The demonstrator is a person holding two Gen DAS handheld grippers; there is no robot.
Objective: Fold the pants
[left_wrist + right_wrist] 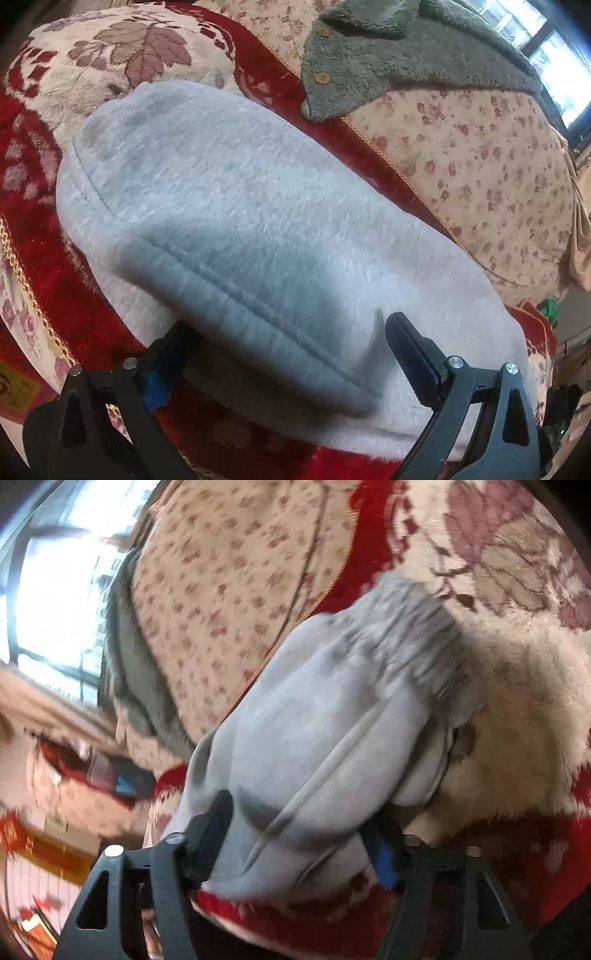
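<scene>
Now mid-fold: left gripper [291,350] spread wide around the grey pants [236,221], right gripper [295,830] pinching their bunched cloth [317,738]; next, I judge, left must close for 1 more fold.

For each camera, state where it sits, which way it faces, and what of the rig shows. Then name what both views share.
Left wrist: on the left gripper, looking forward over the folded light grey fleece pants on the red floral blanket; both black jaws, spread apart, show.
Right wrist: on the right gripper, facing the pants' gathered end; jaws either side of the cloth.
Shared: pants, blanket, green fleece garment.
</scene>
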